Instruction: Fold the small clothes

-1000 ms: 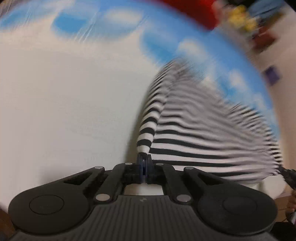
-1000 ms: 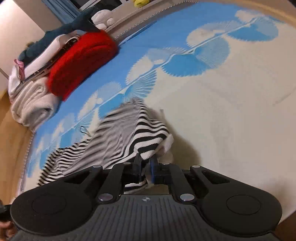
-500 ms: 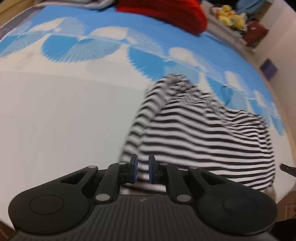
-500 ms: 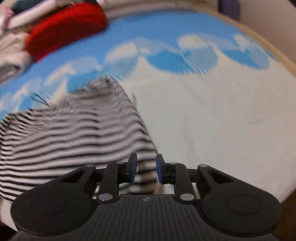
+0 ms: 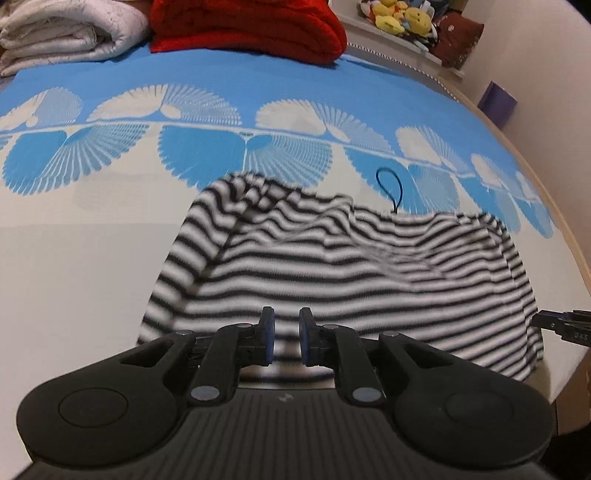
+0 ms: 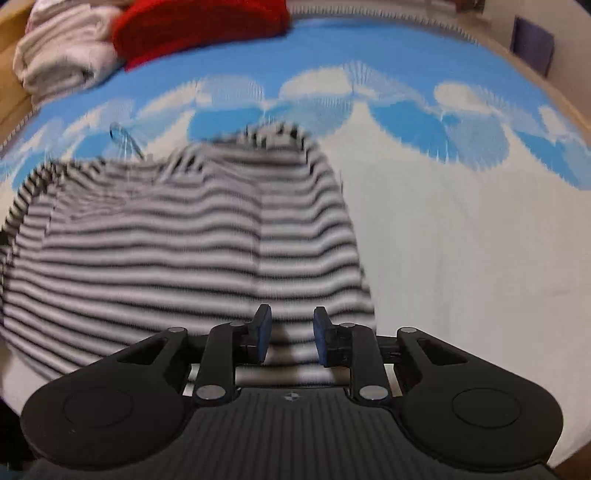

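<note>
Black-and-white striped garment (image 5: 369,280) rumpled on bedspread (image 5: 92,258); left tongs (image 5: 284,341) opening, empty; right tongs (image 6: 291,339) opening, empty

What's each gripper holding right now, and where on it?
Nothing. Left gripper and right gripper are both opening, fingers clear of the striped garment lying on the bed.

You're looking across a bed (image 5: 92,236) whose cover is cream with blue fan patterns. At its far end lie a red blanket (image 5: 251,26) and a folded white quilt (image 5: 66,33). Plush toys (image 5: 402,16) crowd a ledge by the beige wall (image 5: 535,55).
</note>
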